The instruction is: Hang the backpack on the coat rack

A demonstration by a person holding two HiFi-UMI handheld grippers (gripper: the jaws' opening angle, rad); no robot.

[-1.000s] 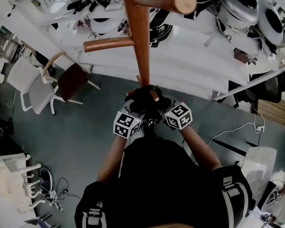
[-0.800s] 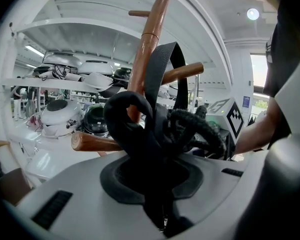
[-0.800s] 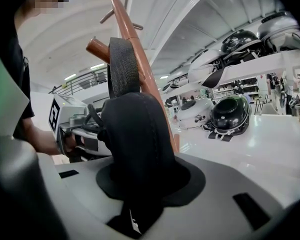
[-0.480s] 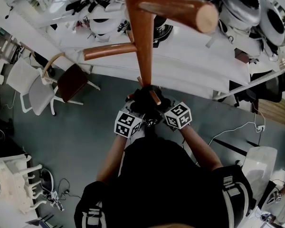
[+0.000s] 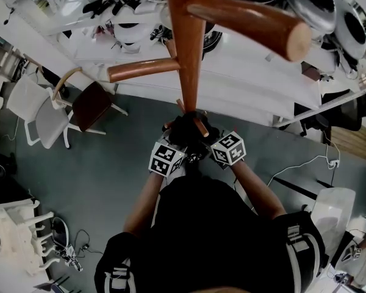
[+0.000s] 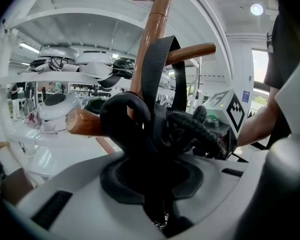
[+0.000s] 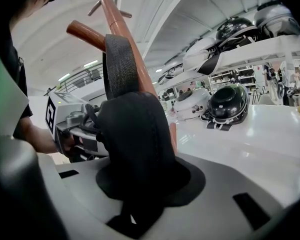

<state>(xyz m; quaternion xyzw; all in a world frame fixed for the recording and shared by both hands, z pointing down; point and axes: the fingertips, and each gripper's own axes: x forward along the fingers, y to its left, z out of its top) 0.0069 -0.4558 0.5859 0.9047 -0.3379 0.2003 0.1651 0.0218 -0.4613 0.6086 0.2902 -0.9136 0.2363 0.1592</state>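
1. Coat rack [image 5: 187,60]: pole top cut off by the head view's upper edge; its foot is hidden behind the backpack [image 5: 184,129].
2. Left gripper [image 6: 152,149]: pads buried under black backpack fabric.
3. Right gripper [image 7: 135,154]: pads likewise covered.
4. Backpack body can't be told from the person's dark shirt [image 5: 219,237].

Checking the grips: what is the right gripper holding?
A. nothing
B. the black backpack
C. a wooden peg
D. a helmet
B: in the right gripper view, a padded black part of the backpack sits clamped in the right gripper.
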